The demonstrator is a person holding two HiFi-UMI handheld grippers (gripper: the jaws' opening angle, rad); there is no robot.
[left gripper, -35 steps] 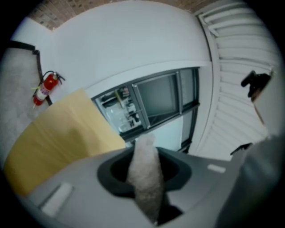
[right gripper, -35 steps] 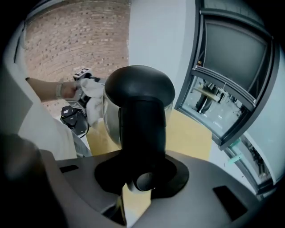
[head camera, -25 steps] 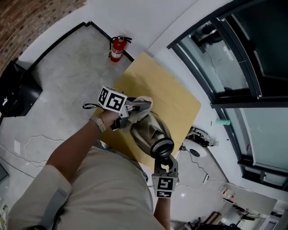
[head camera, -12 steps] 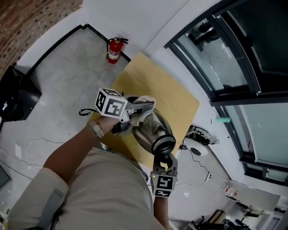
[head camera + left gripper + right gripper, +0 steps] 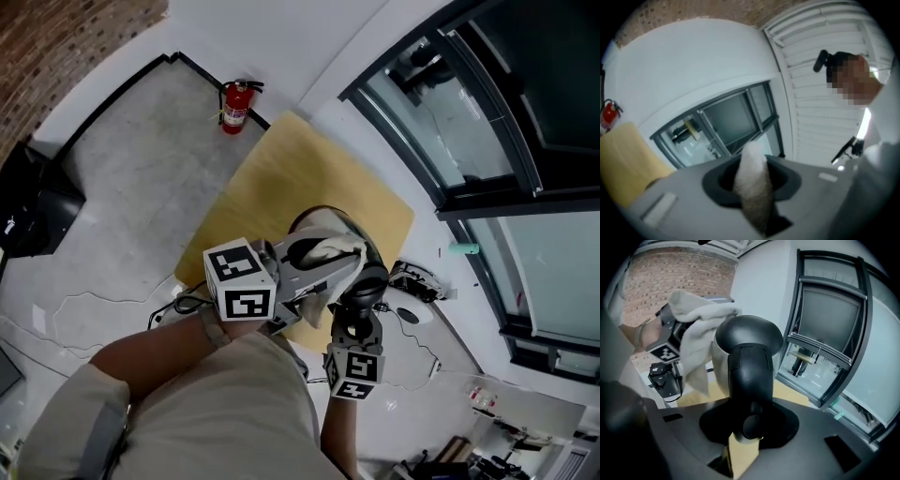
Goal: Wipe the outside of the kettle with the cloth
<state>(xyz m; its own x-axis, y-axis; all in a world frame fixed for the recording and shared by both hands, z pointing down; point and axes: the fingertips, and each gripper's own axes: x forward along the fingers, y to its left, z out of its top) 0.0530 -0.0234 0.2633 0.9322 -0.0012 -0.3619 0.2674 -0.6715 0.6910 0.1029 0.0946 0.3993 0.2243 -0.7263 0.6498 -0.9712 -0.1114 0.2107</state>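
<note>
The steel kettle (image 5: 319,230) shows over the yellow table (image 5: 281,169) in the head view. Its black handle (image 5: 747,376) sits between the jaws of my right gripper (image 5: 354,326), which is shut on it from the near side. My left gripper (image 5: 321,272) is shut on the white cloth (image 5: 330,249) and holds it up against the kettle's top, next to the handle. The left gripper view looks upward, with the cloth (image 5: 752,180) bunched between the jaws. In the right gripper view the cloth (image 5: 698,333) hangs over the kettle's left shoulder.
A red fire extinguisher (image 5: 232,106) stands on the floor beyond the table's far corner. Dark glazed window frames (image 5: 469,122) run along the right. A black box (image 5: 37,197) sits at the left, and a small device (image 5: 412,281) lies by the table's right edge.
My left gripper and the cloth have risen from the kettle's far left side to its top, coming nearer the camera. The kettle and my right gripper shifted slightly right.
</note>
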